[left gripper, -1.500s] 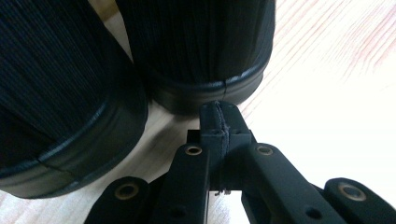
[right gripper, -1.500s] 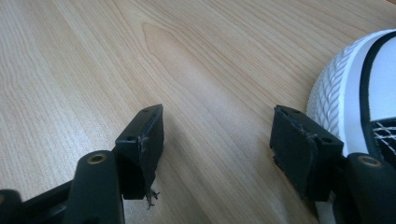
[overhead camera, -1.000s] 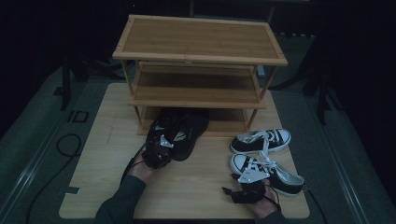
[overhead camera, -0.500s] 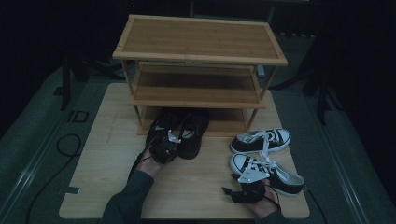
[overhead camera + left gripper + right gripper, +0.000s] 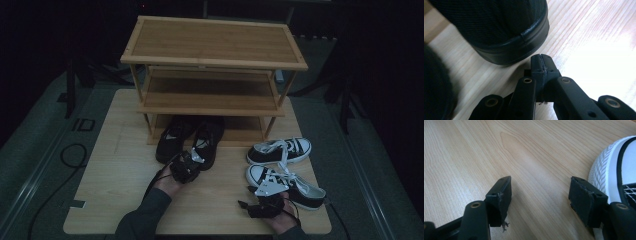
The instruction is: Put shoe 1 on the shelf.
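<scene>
1. Black shoes [image 5: 190,137], a pair, are sitting side by side on the wooden table [image 5: 115,170], their toes reaching under the bottom tier of the bamboo shoe rack [image 5: 212,55]; they are not yet resting on any shelf.
2. The left gripper [image 5: 192,159] is hovering at the heel of the right-hand black shoe [image 5: 499,32], its jaws clenched together with nothing between them. In the left gripper view the tips are sitting just beside the shoe's rubber rim; whether they are touching it cannot be told.
3. The right gripper [image 5: 260,204] is resting low at the near edge of the table, jaws standing wide apart and holding nothing. In the right gripper view the white toe cap of a sneaker [image 5: 614,175] is lying just beside one jaw.
4. Two black-and-white sneakers [image 5: 282,162] are lying on the table to the right of the rack, laces loose, well apart from the shelves.
5. Judged progress: the work appears to be putting shoes away in the rack. All three shelves are standing bare, so none of the four shoes is stored as yet.
6. Obstructions: the rack's front legs and the low middle shelf are narrowing the entry for the black pair; the loose laces are likely to snag. The dim overhead view is limiting certainty on shelf depth.
</scene>
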`<move>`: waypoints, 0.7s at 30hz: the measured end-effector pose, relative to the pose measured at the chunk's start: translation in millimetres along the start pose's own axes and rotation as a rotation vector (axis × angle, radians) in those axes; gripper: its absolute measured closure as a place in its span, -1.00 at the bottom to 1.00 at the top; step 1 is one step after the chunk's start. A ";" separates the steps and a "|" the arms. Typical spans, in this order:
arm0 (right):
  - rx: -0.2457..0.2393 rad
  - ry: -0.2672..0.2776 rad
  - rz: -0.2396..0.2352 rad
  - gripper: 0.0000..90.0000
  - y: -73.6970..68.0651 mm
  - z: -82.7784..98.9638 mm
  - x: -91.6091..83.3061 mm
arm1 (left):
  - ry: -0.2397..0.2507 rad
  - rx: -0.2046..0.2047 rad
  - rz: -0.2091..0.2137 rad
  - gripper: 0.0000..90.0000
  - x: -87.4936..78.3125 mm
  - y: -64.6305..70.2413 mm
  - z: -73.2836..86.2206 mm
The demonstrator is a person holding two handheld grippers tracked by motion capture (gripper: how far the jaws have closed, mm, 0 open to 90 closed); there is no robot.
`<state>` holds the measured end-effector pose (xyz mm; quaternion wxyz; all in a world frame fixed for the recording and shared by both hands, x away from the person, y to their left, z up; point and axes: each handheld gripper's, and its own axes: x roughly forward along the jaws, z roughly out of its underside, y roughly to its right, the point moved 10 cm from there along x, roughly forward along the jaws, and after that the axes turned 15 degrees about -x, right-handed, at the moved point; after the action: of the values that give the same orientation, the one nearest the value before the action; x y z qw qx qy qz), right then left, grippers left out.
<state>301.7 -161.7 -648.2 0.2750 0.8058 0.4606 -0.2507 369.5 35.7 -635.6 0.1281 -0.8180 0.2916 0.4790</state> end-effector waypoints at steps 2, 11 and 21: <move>0.000 0.000 0.000 -0.23 0.0 0.0 0.0 | -0.001 -0.014 0.006 1.00 1.4 -2.3 -1.1; -0.001 0.000 0.000 -0.23 -0.1 0.0 0.0 | -0.008 -0.007 0.011 1.00 0.9 -3.1 -2.3; -0.001 0.000 0.000 -0.23 0.0 0.0 0.0 | 0.034 -0.018 0.006 1.00 -6.4 -1.0 -10.9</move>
<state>301.7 -161.7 -648.2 0.2752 0.8057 0.4609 -0.2504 375.4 33.5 -624.7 0.1144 -0.8263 0.2920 0.4679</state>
